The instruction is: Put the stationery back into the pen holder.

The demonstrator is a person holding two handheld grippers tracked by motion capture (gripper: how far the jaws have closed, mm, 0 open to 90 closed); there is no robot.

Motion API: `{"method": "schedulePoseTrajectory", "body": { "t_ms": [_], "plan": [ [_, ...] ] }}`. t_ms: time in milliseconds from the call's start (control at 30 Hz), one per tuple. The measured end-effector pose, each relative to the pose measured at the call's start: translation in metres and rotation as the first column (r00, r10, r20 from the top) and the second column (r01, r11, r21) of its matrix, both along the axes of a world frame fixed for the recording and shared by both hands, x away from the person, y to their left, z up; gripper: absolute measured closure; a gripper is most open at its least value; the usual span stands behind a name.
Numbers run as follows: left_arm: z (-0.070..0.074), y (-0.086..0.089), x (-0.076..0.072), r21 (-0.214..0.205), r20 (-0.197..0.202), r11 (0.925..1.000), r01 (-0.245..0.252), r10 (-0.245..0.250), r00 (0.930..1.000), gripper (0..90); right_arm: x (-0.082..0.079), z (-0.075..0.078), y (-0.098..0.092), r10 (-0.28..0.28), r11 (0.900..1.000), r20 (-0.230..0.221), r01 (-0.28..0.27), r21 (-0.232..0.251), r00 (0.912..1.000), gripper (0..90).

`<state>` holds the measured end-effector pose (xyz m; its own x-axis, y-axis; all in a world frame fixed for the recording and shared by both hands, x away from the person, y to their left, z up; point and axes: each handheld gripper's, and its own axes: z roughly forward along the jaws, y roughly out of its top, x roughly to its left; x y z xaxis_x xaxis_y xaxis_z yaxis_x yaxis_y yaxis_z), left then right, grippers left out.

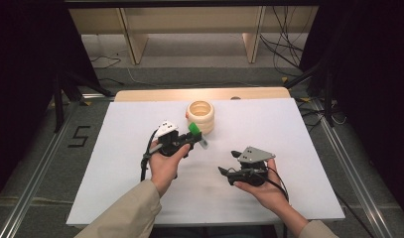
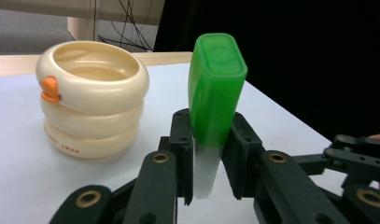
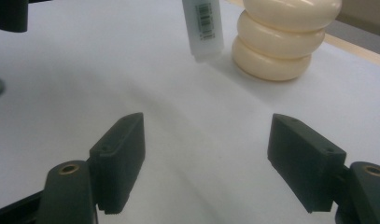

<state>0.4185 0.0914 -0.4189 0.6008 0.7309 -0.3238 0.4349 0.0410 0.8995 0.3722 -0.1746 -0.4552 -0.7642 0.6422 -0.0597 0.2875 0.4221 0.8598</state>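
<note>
My left gripper (image 1: 195,140) is shut on a clear tube with a green cap (image 2: 215,88), held above the white table just in front of a cream ringed cup (image 1: 200,116). In the left gripper view the cup (image 2: 92,98) stands to the left of the tube and carries an orange knob (image 2: 50,88). The tube's translucent body (image 3: 204,25) with a barcode hangs near the cup (image 3: 283,42) in the right gripper view. My right gripper (image 1: 228,162) is open over bare table at the centre right, with nothing between its pads (image 3: 120,156).
A white sheet (image 1: 120,163) covers the table, whose wooden far edge (image 1: 199,93) shows behind the cup. Black cables (image 1: 289,47) and wooden furniture legs (image 1: 132,42) lie on the floor beyond. Dark stands (image 1: 58,94) flank both sides.
</note>
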Motion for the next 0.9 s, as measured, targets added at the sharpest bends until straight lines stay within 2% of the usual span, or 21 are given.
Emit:
{"method": "schedulePoseTrajectory", "body": {
  "t_ms": [367, 900],
  "plan": [
    [0.012, 0.005, 0.017, 0.025, 0.032, 0.999, -0.036, 0.035, 0.9989, 74.8, 0.0, 0.001, -0.006, -0.013, 0.9998, -0.007, 0.013, 0.013, 0.9999, 27.6],
    [0.017, 0.011, 0.033, 0.034, 0.031, 0.9971, -0.069, 0.067, 0.9972, 74.9, -0.001, -0.001, -0.011, -0.02, 0.9996, -0.015, 0.021, 0.02, 0.9997, 26.9]
  ]
}}
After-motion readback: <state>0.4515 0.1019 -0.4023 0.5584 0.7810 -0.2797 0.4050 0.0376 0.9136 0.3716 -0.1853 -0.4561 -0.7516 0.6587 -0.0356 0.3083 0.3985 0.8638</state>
